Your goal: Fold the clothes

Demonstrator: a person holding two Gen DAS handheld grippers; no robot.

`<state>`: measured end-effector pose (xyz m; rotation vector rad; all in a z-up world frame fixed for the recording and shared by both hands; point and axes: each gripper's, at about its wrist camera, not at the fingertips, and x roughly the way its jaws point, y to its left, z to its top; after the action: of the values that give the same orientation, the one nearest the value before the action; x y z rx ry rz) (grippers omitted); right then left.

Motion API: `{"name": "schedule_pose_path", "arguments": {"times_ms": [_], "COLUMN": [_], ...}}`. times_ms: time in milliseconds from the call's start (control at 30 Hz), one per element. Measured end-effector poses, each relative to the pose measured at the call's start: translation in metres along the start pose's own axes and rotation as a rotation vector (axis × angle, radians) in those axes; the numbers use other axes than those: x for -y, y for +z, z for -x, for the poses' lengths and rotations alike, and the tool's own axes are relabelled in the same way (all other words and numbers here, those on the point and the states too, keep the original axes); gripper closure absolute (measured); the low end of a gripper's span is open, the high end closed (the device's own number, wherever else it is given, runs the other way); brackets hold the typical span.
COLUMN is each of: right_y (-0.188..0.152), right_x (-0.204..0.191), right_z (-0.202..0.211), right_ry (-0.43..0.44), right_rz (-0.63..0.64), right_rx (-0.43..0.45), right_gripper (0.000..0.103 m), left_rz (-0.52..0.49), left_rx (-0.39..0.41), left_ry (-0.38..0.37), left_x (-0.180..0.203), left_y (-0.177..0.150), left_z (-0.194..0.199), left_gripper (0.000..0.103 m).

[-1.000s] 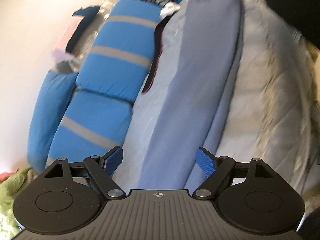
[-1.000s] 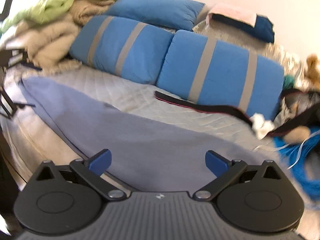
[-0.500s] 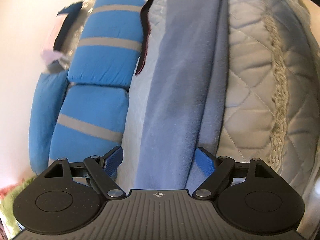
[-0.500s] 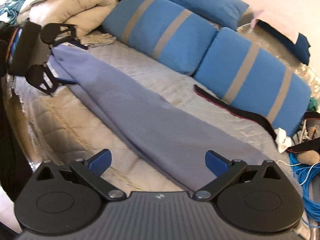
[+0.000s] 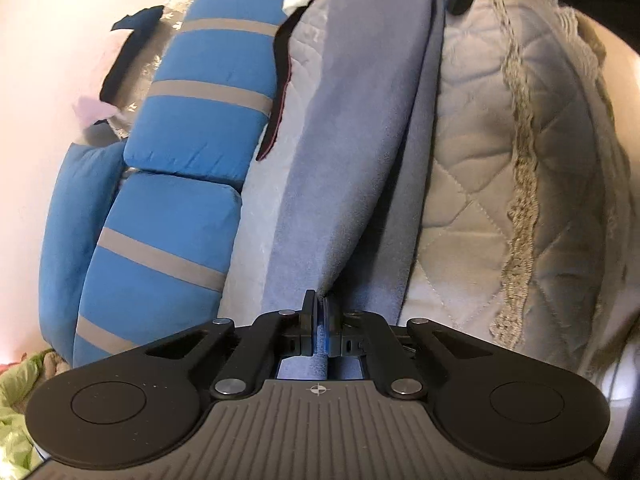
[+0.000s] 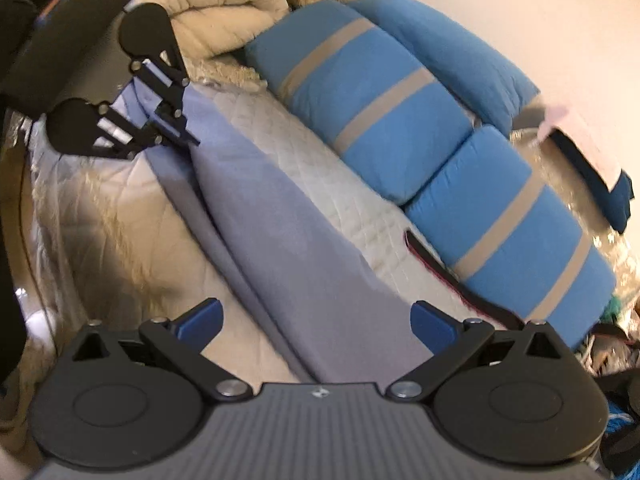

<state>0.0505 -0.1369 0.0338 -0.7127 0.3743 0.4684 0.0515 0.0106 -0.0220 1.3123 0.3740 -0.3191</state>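
Observation:
A long lavender-blue garment lies folded lengthwise along a quilted bed. My left gripper is shut on a raised fold at the garment's near end, with cloth pinched between the pads. The right wrist view shows the same garment running away to the left gripper at its far end. My right gripper is open just above the other end of the garment, and cloth lies below the gap between its blue fingers. A dark part at the top of the left wrist view may be the right gripper.
Blue cushions with grey stripes line the wall side of the bed. A black strap lies beside them. The beige quilted cover has a fringed edge. Blankets are heaped beyond the left gripper. Cables and clutter sit at the right.
The left jaws went from wide open to shut on the garment's fold. The right gripper swept along the garment and rolled, and the left gripper now looms larger in its view.

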Motion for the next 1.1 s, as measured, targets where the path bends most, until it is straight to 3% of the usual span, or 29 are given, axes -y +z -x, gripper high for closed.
{"name": "schedule_pose_path", "arguments": {"times_ms": [67,133,300,367,433,467,500,633,767,833,867,933,1000,1100], "right_y": [0.006,0.014,0.028,0.029,0.030,0.029,0.029,0.023,0.020,0.019,0.019,0.018,0.016,0.018], "right_x": [-0.009,-0.019,-0.041,-0.051,-0.059,-0.063,-0.067,-0.074,-0.076,-0.079,-0.080,-0.083,-0.083,-0.075], "right_z": [-0.011,-0.022,-0.040,-0.047,-0.051,-0.053,-0.053,-0.049,-0.057,-0.061,-0.063,-0.063,-0.063,-0.064], "right_ry": [-0.022,-0.021,0.022,0.010,0.000,-0.003,-0.005,0.010,0.036,0.036,0.026,-0.008,-0.045,-0.037], "right_rz": [0.039,0.077,0.171,0.229,0.275,0.304,0.331,0.380,0.379,0.381,0.379,0.379,0.384,0.349], "right_rx": [0.026,0.045,0.083,0.091,0.081,0.077,0.076,0.084,0.035,0.017,0.017,0.027,0.045,0.049], "right_gripper": [0.002,0.015,0.035,0.049,0.085,0.089,0.103,0.103,0.103,0.102,0.095,0.070,0.057,0.050], "left_rz": [0.022,0.045,0.063,0.070,0.072,0.071,0.066,0.032,-0.012,-0.048,-0.067,-0.092,-0.086,-0.070], "left_rx": [0.016,0.033,0.050,0.053,0.053,0.052,0.049,0.032,-0.001,-0.033,-0.036,-0.048,-0.079,-0.134], "left_ry": [0.002,0.000,-0.002,-0.008,-0.018,-0.022,-0.027,-0.066,-0.094,-0.064,-0.047,-0.021,0.003,0.031], "left_x": [-0.004,-0.009,-0.014,-0.015,-0.014,-0.014,-0.012,-0.004,0.008,0.013,0.014,0.016,0.011,-0.001], "left_y": [-0.001,-0.001,0.000,-0.002,-0.003,-0.003,-0.004,-0.005,-0.007,-0.010,-0.012,-0.015,-0.019,-0.031], "left_z": [0.006,0.012,0.019,0.020,0.019,0.019,0.017,0.013,0.001,-0.005,-0.005,-0.004,-0.003,-0.002], "left_gripper": [0.101,0.101,0.101,0.101,0.101,0.101,0.101,0.101,0.100,0.098,0.097,0.092,0.063,0.052]}}
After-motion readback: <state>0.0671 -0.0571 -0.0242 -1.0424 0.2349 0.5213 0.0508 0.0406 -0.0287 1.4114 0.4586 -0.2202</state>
